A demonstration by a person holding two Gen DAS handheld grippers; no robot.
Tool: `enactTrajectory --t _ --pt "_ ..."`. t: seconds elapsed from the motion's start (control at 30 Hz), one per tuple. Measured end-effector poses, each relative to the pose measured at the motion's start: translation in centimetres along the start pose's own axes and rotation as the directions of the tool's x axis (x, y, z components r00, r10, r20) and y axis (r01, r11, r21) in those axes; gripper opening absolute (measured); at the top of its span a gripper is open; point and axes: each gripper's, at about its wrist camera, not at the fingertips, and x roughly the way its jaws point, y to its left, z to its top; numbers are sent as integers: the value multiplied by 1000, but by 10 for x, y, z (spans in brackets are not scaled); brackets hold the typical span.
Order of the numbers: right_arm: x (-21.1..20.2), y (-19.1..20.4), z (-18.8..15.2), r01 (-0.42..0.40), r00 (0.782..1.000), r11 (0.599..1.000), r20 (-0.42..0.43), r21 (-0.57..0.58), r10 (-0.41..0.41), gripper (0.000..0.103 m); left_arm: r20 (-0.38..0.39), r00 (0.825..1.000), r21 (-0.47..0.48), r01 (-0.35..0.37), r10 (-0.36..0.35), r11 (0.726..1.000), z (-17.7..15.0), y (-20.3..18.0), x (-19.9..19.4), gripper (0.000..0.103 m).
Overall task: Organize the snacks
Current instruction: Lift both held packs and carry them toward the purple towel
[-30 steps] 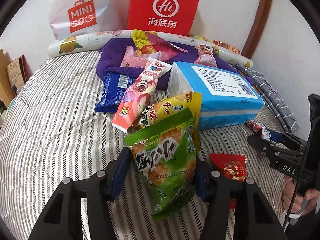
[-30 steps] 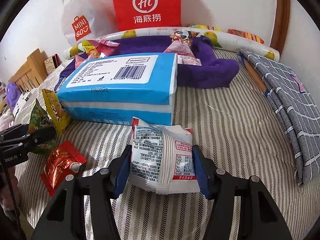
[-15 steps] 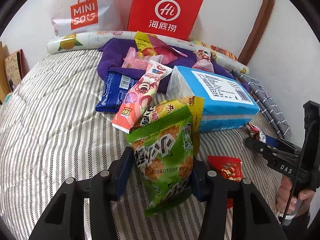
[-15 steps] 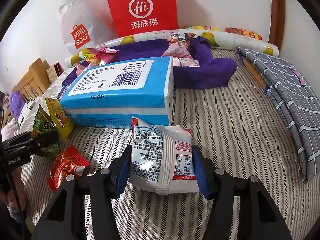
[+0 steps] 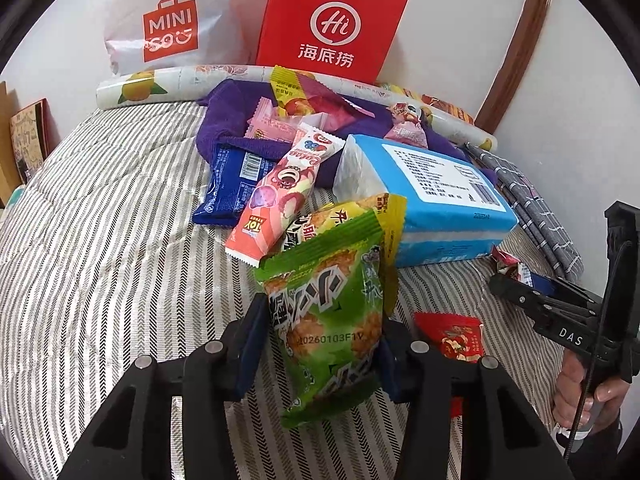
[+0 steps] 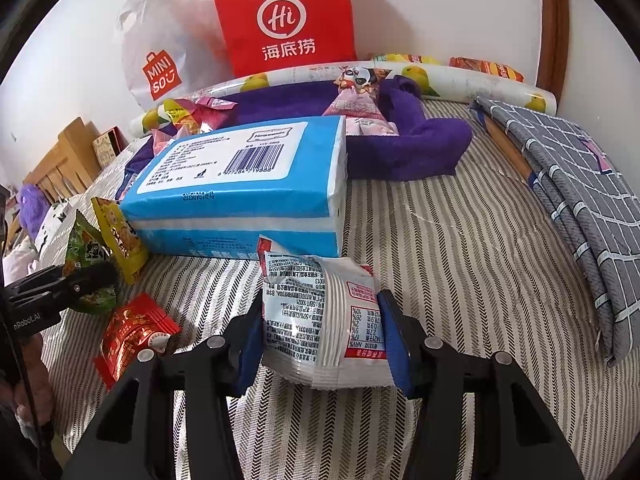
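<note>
Green snack packet sits pinched in the left gripper; the right gripper pinches a white packet.

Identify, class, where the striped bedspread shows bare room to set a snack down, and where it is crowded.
Bare stripes lie between the blue tissue pack and the grey checked cloth, and left of the dark blue packet on the striped bedspread. Crowded: the purple towel and the pile around the pink wrapper.

Both views are evenly and softly lit, sharp at the centre, with dark rounded fisheye corners and bent lines toward the edges. Glare shines on the white snack packet and the blue tissue pack; the red bag casts a soft shadow on the wall.
</note>
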Motion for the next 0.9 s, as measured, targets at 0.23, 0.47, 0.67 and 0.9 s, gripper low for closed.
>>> enactTrajectory --t 0.23,0.47,0.67,0.9 --pt "-1 -3 0 -17 1000 1000 4 15 17 52 0 1000 6 -6 6 1000 1 -1 -1 45" --pt "0 -3 1 -26 1000 999 3 19 26 52 8 1000 -3 11 -11 1000 0 1 -1 45" --pt "-5 -8 -1 -92 996 995 15 41 91 52 4 1000 -2 -12 12 1000 -3 0 -6 45" --pt "-19 0 -11 -52 999 998 17 25 51 51 2 1000 -5 -19 19 1000 -6 -4 -22 45"
